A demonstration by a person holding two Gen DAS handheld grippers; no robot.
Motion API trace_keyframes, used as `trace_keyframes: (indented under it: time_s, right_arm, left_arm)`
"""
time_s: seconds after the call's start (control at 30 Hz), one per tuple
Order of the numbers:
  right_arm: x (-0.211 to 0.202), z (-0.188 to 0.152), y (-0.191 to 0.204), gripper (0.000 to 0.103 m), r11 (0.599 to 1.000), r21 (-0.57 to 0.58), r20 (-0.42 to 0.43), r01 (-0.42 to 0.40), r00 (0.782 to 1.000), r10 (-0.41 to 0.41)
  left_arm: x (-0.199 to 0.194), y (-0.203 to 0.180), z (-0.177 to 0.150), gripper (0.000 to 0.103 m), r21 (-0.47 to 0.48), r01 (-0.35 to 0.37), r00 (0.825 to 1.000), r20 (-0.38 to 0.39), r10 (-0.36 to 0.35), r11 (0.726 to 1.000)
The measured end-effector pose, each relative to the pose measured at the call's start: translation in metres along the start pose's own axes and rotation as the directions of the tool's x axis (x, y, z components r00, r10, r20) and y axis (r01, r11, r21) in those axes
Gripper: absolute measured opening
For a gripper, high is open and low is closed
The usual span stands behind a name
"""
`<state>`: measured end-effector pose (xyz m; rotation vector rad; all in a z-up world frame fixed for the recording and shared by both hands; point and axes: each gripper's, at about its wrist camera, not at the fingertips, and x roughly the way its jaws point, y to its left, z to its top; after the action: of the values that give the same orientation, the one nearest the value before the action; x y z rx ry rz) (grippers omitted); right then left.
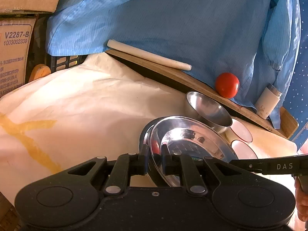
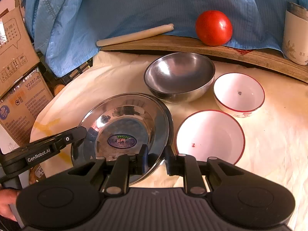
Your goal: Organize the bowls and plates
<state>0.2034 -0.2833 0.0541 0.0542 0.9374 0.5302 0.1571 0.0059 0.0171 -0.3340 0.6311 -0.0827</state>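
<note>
Backdrop: blue cloth (image 2: 134,5) hangs behind a tabletop (image 2: 269,144) under cream paper, with cardboard boxes (image 1: 13,53) off to the side of the steel plate.
Landmark: steel plate (image 2: 123,119) — it appears to sit on a second one, whose rim shows just beneath in the left wrist view.
Left tongs: left tongs (image 1: 155,158) are clamped on the plate's rim, one pad inside the dish and one outside.
Right tongs: right tongs (image 2: 156,160) straddle the plate's near rim and stand almost together; whether the pads truly press the metal I cannot tell.
Bowls: steel bowl (image 2: 180,77) sits just behind the plate; shallow white bowl (image 2: 210,136) just beside the plate's right edge; small white bowl (image 2: 238,94) beyond that, beside the steel bowl.
Other things: tomato (image 2: 213,28), a white stick (image 2: 134,35) and a white cup (image 2: 294,36) rest on a wooden board (image 2: 173,45) behind the steel bowl.
Progress: plates look gathered into one pile — my judgement is that this half is nearly done.
Left to do: all three bowls stand separately, none nested.
Writing: "GenRobot.AI" on the left tool's arm; "DAS" on the right tool's arm; "V2287-B" and "1003002339" on a box; an oval sticker on the plate's floor, unreadable.
</note>
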Motion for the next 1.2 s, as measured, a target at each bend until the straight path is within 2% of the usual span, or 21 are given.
trace_keyframes:
  time_s: [0.37,0.9,1.2]
  right_arm:
    - [0.0003,-0.0026,-0.001,0.025,1.0,-0.002,0.001,-0.005,1.0,0.005]
    - [0.002,-0.0046,-0.0013,0.028,1.0,-0.004,0.006,-0.006,1.0,0.006]
    - [0.0021,-0.0054,0.0017,0.034,1.0,-0.013,0.014,-0.01,1.0,0.01]
  left_arm:
    - [-0.001,-0.0001,-0.0003,0.013,0.005,0.005,1.0,0.0,-0.005,1.0]
    - [-0.0004,-0.0018,-0.0014,0.02,0.013,0.008,1.0,0.007,-0.008,1.0]
    - [-0.0008,-0.0014,-0.0005,0.028,-0.002,0.011,1.0,0.016,-0.011,1.0]
